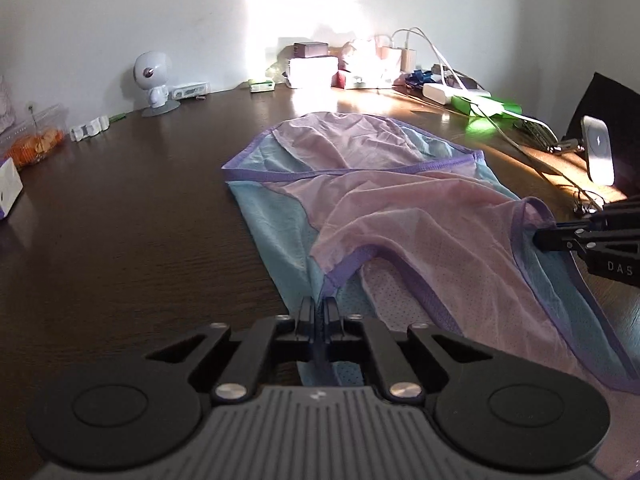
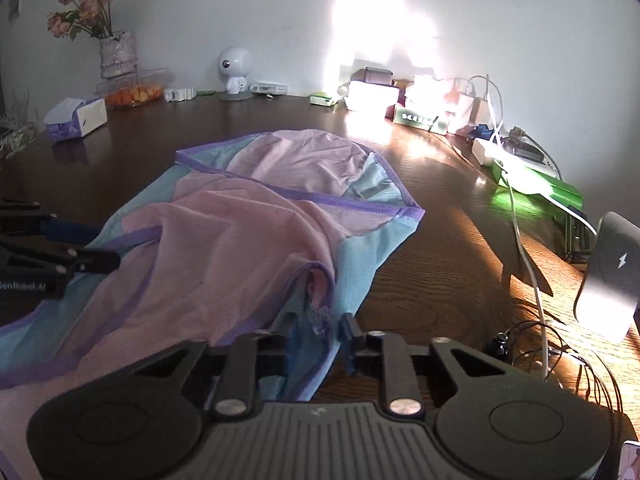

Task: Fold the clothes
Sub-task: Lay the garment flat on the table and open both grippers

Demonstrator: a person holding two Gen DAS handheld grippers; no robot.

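Both grippers pinch the near hem of the shirt, left gripper and right gripper apart, ready to lift it for a fold across the table.

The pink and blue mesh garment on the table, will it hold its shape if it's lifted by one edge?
Probably not. The garment lies in soft wrinkles and folds, so it should droop and slide. Its thin, perforated fabric looks light. The purple trim may be slightly firmer, though still floppy.
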